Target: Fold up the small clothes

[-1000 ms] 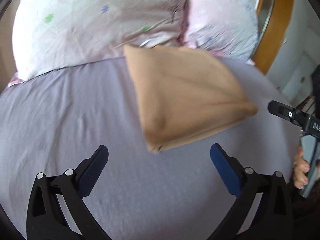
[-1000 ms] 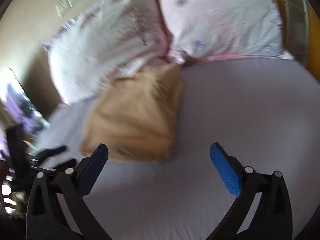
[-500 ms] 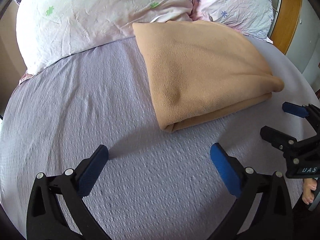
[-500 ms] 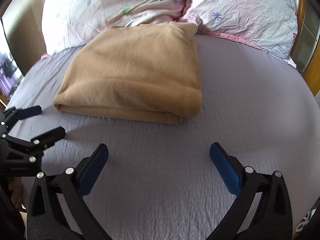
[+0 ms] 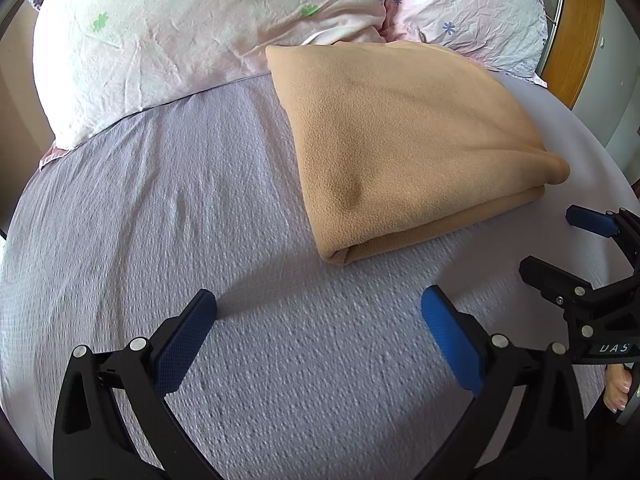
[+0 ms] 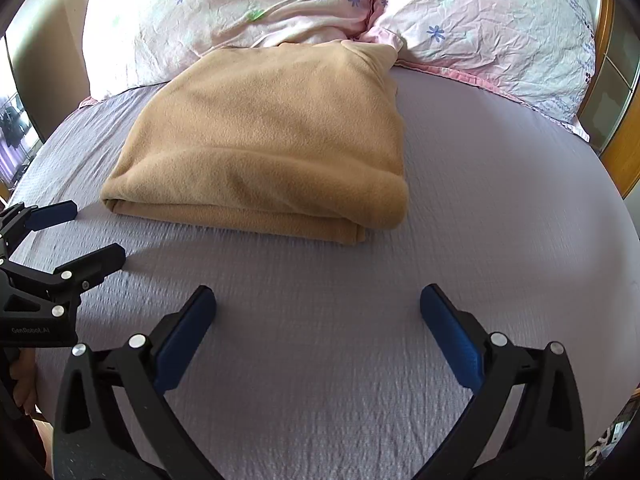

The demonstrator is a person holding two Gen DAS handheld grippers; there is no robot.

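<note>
A tan fleece garment [image 5: 404, 144] lies folded into a thick rectangle on the lilac bed sheet [image 5: 160, 208], its far edge against the pillows. It also shows in the right wrist view [image 6: 272, 140]. My left gripper [image 5: 318, 320] is open and empty, a short way in front of the garment's near left corner. My right gripper [image 6: 318, 316] is open and empty, in front of the garment's near edge. Each gripper appears in the other's view: the right one [image 5: 560, 244] at the right edge, the left one [image 6: 84, 236] at the left edge.
Two pink floral pillows [image 6: 248, 4] [image 6: 500, 36] lean at the head of the bed. A wooden frame [image 5: 580, 28] stands at the far right. The sheet [image 6: 500, 208] extends to the right of the garment.
Both grippers swung toward the garment and drew closer to it. The views have steadied. The garment has not moved and both grippers stay open.
</note>
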